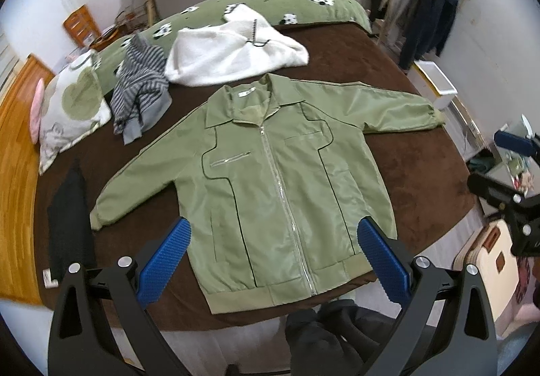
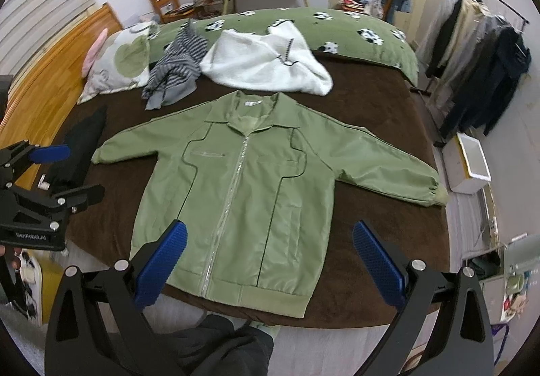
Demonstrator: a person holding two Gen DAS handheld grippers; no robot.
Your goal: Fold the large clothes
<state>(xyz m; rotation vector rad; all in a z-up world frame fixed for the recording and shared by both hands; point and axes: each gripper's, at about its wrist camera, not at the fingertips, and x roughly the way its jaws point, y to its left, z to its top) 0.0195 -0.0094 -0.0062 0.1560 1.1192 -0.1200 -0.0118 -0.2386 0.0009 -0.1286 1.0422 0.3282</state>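
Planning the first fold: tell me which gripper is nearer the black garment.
Left. The left gripper hovers right beside the black garment; the right gripper hangs over the green jacket's hem.

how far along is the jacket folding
Done: the green jacket lies flat on the brown blanket, zipped, both sleeves spread out. In hand: nothing; the left tongs and right tongs hang open above the hem, gripping no cloth. Left: every fold of the jacket, and the white fleece and striped sweater lie unfolded behind it.
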